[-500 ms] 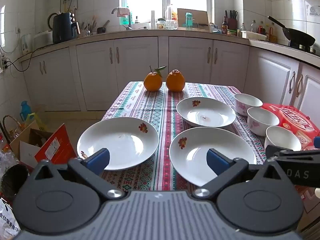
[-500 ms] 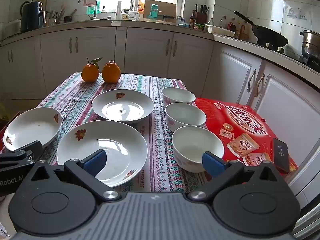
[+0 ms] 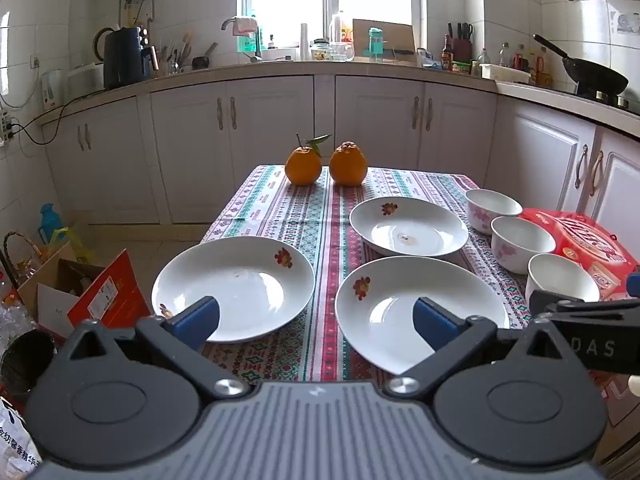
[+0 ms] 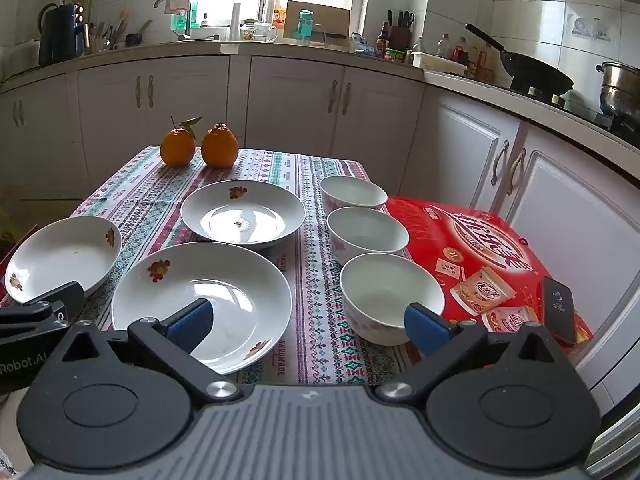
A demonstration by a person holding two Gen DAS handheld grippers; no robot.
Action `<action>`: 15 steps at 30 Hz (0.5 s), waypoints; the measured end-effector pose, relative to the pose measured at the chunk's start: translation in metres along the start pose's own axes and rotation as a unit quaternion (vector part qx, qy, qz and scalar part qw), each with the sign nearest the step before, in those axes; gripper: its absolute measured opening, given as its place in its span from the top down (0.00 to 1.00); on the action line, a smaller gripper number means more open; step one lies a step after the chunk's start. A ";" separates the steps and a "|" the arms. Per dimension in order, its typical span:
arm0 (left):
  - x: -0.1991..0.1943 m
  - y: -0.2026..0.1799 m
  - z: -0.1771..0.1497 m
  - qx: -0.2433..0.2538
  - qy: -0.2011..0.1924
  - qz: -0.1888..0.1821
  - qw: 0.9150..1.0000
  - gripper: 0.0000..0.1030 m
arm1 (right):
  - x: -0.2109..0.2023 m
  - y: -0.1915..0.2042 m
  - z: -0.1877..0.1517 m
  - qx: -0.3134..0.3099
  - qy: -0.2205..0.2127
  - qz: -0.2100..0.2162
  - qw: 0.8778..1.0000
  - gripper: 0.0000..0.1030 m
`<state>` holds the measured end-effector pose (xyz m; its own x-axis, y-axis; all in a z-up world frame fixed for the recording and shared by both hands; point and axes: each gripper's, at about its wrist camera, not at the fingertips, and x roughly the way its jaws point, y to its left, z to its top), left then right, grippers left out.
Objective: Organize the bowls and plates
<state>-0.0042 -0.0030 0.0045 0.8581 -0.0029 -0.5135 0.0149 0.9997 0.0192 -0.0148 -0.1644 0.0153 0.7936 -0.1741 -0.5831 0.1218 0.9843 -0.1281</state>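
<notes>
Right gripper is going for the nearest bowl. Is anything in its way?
Nothing visible. The right gripper is open and holds nothing, and the nearest bowl sits just ahead of its right-hand finger. Only bare tablecloth lies between them. The near plate is off to the left and the red box to the right.

A home kitchen is shown; white panelled cabinets (image 3: 276, 140) are set under a pale stone counter (image 3: 360, 66); a black wok (image 4: 536, 70) and steel pot (image 4: 620, 88) are seen on the stove; a dark electric kettle (image 3: 124, 56) is plugged in.
</notes>
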 end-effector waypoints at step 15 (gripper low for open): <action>0.001 0.003 0.001 -0.001 -0.001 -0.003 1.000 0.01 | -0.001 0.002 0.001 0.001 -0.002 -0.004 1.000 0.00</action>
<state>-0.0032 -0.0003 0.0048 0.8591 -0.0091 -0.5117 0.0190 0.9997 0.0141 -0.0147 -0.1623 0.0160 0.7946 -0.1822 -0.5791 0.1291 0.9828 -0.1320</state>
